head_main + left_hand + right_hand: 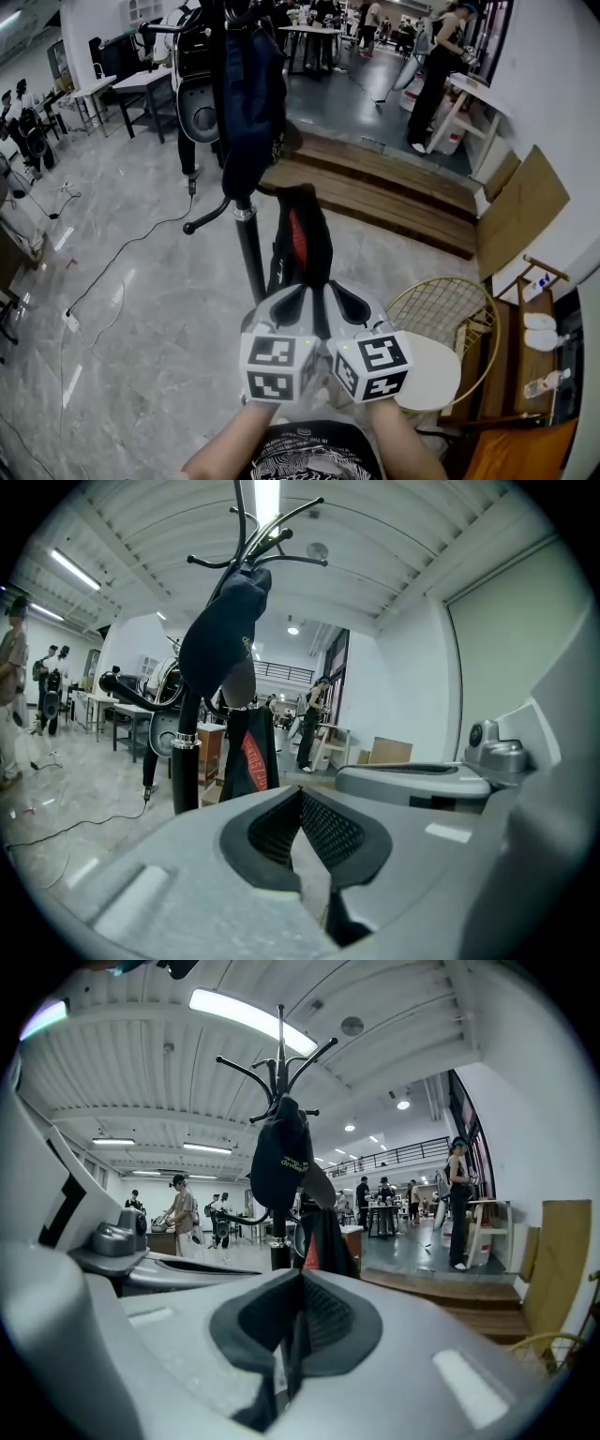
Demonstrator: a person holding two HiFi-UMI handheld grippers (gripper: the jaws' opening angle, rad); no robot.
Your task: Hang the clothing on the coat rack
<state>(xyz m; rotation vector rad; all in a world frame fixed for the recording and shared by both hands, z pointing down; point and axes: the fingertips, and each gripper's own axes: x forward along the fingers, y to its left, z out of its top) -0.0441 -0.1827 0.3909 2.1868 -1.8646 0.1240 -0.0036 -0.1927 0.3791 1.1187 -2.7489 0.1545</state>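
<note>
- Head view: The left gripper (300, 292) and the right gripper (333, 291) are held side by side, marker cubes uppermost, each with its jaws closed. Directly beyond their tips a black garment (302, 234) with a red panel hangs upright, just right of the pole of the coat rack (249, 253). Whether the tips touch the fabric cannot be told, nor what carries its top. Higher on the rack hangs a dark blue piece (248, 103). A cable (122, 248) trails over the pale floor (141, 328). Wooden steps (375, 187) lie behind, with a wire chair (441, 305) and a round white surface (433, 370) at right.
- Left gripper view: The left gripper (300, 794) has its ribbed pads pressed together at the tip, with no fabric seen between them. The black garment (248, 757), showing red lettering, hangs beyond and slightly left of the tip, close beside the rack's pole (187, 761). The dark blue piece (225, 639) droops from the upper hooks.
- Right gripper view: The right gripper (300, 1274) likewise has its pads drawn together, and nothing shows between them. The black garment (326, 1239) hangs beyond and slightly right of the tip, next to the pole (278, 1241) and under the dark blue piece (281, 1162). A person (459, 1204) stands well behind, at right.
</note>
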